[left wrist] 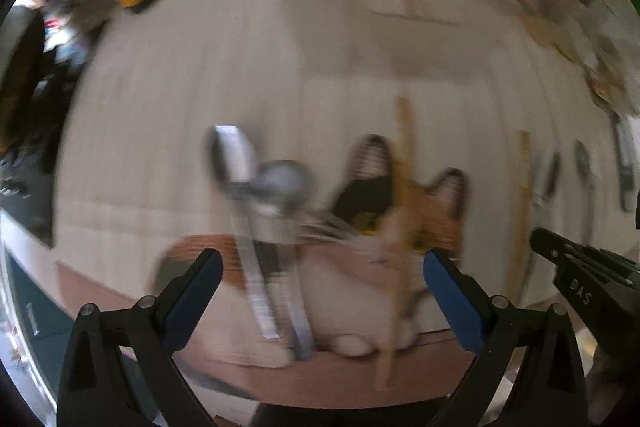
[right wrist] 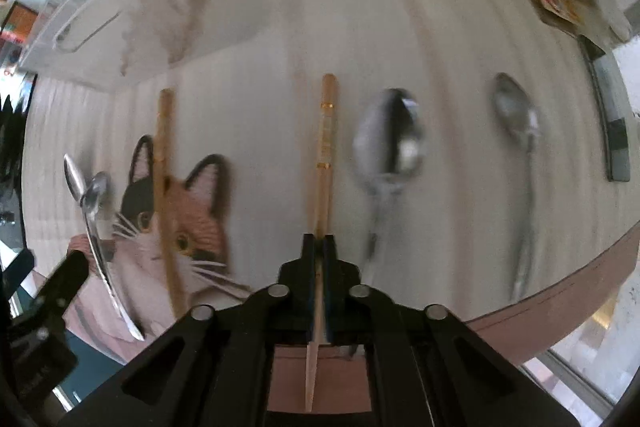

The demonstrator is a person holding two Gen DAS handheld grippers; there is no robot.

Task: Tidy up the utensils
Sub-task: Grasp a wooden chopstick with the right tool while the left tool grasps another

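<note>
In the left wrist view two overlapping spoons [left wrist: 260,195] lie left of centre on the cat-print mat [left wrist: 436,211], between the wide-open left gripper [left wrist: 323,267] fingers; in the right wrist view a second chopstick [right wrist: 166,195] crosses the cat at lower left; at centre the right gripper [right wrist: 319,247] is clamped on a wooden chopstick [right wrist: 325,147]; two more spoons [right wrist: 390,147] lie to the right.

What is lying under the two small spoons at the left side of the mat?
Under the two small spoons, the cat picture on the mat is visible. The crossed spoons cover its left edge, so that part cannot be seen.
</note>
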